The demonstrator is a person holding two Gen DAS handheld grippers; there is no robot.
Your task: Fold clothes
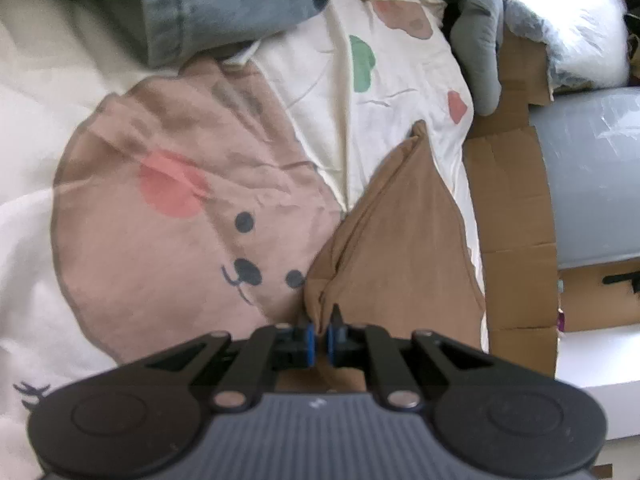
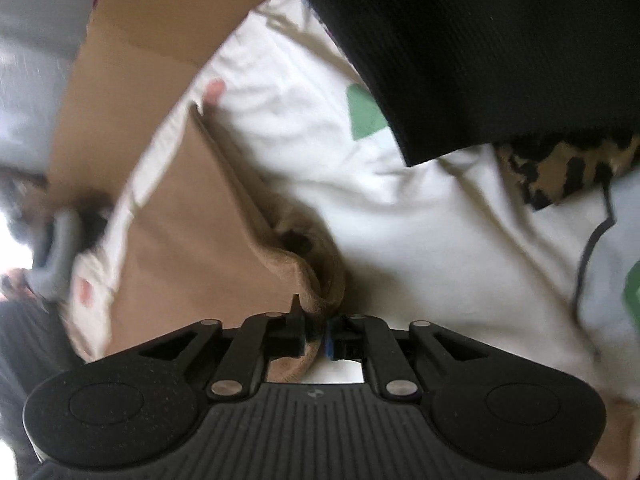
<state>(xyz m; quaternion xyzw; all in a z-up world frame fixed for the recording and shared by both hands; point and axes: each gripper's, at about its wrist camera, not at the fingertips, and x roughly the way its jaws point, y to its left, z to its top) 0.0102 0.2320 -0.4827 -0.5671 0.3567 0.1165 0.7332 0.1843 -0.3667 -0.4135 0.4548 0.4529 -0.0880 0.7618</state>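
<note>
Tan garment (image 1: 396, 236) is lying on the cream printed bedcover (image 1: 400, 92), w/ both hand-held grippers pinching it at the near edge. Left gripper (image 1: 320, 326) is sitting w/ its jaws nearly together, clamped on a bunched tan fold; the rest of the cloth is stretching away from it up to a pointed corner, just right of the big pinkish animal-face print (image 1: 180, 216). Right gripper (image 2: 316, 328) is likewise clamping a thick rolled tan hem (image 2: 316, 284) btwn its jaws, fabric running up and left from it. Denim piece (image 1: 224, 4) is lying at the far end of the bed, black cloth (image 2: 500, 48) is hanging close above the right gripper, and cardboard (image 1: 512, 216) is lining the bedside.
</note>
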